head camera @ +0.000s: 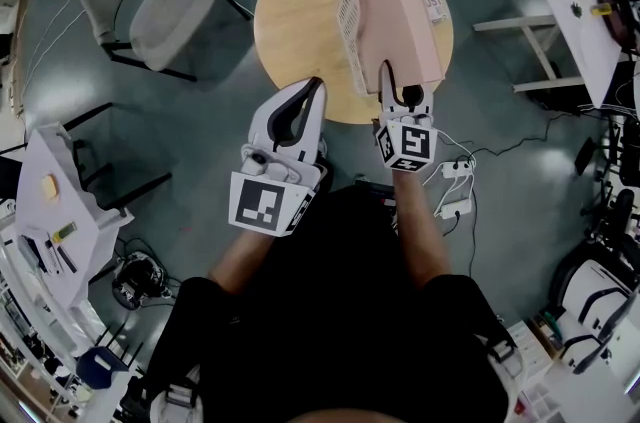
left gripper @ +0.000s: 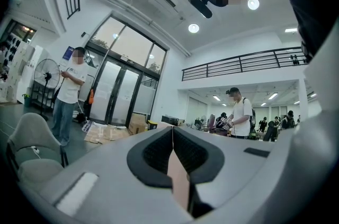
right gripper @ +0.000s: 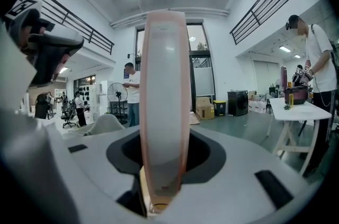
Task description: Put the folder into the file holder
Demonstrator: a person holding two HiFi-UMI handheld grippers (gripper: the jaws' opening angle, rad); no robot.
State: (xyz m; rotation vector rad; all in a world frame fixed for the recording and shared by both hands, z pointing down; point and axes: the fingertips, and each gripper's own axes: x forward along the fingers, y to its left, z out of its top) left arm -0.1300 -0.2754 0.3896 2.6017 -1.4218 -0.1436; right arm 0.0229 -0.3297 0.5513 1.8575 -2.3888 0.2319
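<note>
While the person is standing at the 6 o'clock edge of the round light-wood table (head camera: 295, 31), the right gripper (head camera: 402, 93) is gripping the pale pink flat plastic folder (head camera: 405, 6). Its 2 jaws are standing partly apart, as wide as the folder is thick, and are pressing on the near narrow end. In the right gripper view that end is rising straight up between the pads.

The folder is standing on edge and running away toward 12 o'clock, probably because only an upright folder will slide between upright dividers. It is sitting over the 3 o'clock side of the white wire-mesh file holder (head camera: 352, 11), which is resting on the table's 3 o'clock half. A mesh wall is showing just beside the folder at 9 o'clock. Whether the lower edge is already entering a slot is not showing, since the folder is covering that part.

The left gripper (head camera: 315, 87) is waiting at the table's 6 o'clock rim with its 2 jaws together and nothing between them, seemingly kept clear so as not to crowd the holder. A grey padded chair (head camera: 150, 11) is standing well apart at 10 o'clock.

Judging by this, the insertion is under way, and the holder, being light, is risking a shove sideways if the folder is catching a wire.
</note>
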